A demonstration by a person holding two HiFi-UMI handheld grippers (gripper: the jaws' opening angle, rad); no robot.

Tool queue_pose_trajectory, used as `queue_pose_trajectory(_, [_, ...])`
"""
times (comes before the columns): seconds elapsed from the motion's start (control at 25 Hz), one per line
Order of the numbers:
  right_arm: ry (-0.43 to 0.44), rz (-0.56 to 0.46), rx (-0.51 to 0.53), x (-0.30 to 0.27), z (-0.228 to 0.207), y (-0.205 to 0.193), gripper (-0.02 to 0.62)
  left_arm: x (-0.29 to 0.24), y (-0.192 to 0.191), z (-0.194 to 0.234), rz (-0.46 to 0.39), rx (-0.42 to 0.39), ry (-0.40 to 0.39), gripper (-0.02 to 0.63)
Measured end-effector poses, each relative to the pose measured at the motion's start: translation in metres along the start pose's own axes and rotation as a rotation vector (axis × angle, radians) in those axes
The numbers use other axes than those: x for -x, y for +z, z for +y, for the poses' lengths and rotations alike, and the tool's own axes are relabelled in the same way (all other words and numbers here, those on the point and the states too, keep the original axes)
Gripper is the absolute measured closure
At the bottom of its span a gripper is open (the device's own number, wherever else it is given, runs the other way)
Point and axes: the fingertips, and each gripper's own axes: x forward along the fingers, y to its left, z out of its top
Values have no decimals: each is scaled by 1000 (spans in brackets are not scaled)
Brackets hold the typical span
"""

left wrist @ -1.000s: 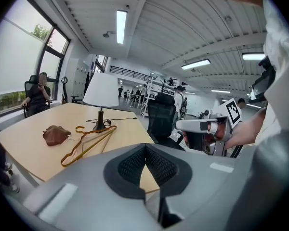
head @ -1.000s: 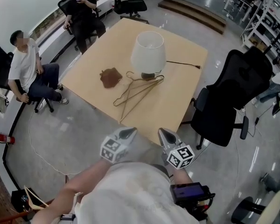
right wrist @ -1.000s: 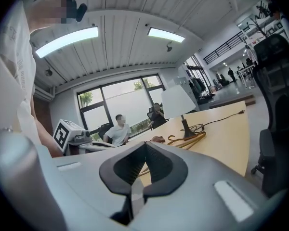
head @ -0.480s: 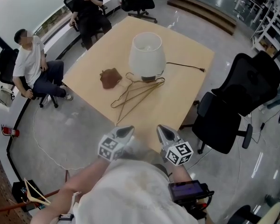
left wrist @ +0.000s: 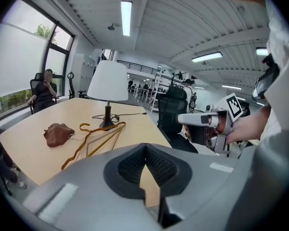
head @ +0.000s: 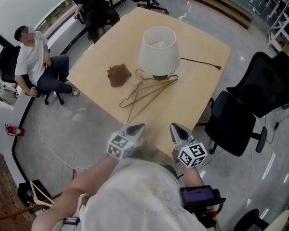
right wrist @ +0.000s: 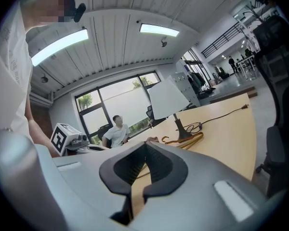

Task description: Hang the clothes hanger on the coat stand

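Observation:
Thin gold wire clothes hangers [head: 149,90] lie flat on the wooden table [head: 197,85], just in front of the lamp. They also show as hangers [left wrist: 94,138] in the left gripper view and hangers [right wrist: 185,141] in the right gripper view. My left gripper [head: 137,127] and right gripper [head: 176,128] are held side by side close to my body, over the table's near edge and well short of the hangers. Both are shut and hold nothing: left gripper [left wrist: 144,148], right gripper [right wrist: 145,146]. At lower left, a wooden hanger [head: 38,195] hangs on a reddish pole [head: 19,214].
A white-shaded lamp [head: 158,49] stands mid-table with its cord [head: 202,63] trailing right. A brown pouch [head: 118,74] lies left of the hangers. A black office chair [head: 245,109] stands at the table's right. Two people sit on chairs at the far left [head: 38,61] and at the back [head: 98,4].
The head view has shifted slightly, so the table sits a little lower and to the right. Both grippers stay shut, side by side near my body.

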Motion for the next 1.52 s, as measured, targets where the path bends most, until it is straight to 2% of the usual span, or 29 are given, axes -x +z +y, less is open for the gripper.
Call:
queue_pose_trajectory(0.24, [-23, 22, 0, -27, -8, 4, 581, -23, 17, 26, 4, -55, -16, 604])
queue_pose_trajectory(0.44, [-28, 50, 12, -58, -7, 6, 581, -37, 15, 66, 25, -44, 7, 604])
queue_pose_trajectory(0.68, [-50, 78, 28, -97, -9, 8, 581, -63, -2, 136, 99, -36, 51, 604])
queue_pose_trajectory(0.96, [-136, 128, 27, -112, -25, -8, 581, -121, -18, 204, 215, -91, 81, 604])
queue_pose_trajectory(1.2, [-174, 137, 21, -114, -30, -4, 581, -154, -15, 220, 295, -168, 68, 600])
queue_pose_trajectory(1.36, [-188, 134, 18, -119, -30, 3, 581, -172, -18, 230, 356, -209, 63, 552])
queue_pose_trajectory(1.52, [-226, 145, -2, -114, -34, 0, 581, -188, -23, 244, 404, -234, 83, 538])
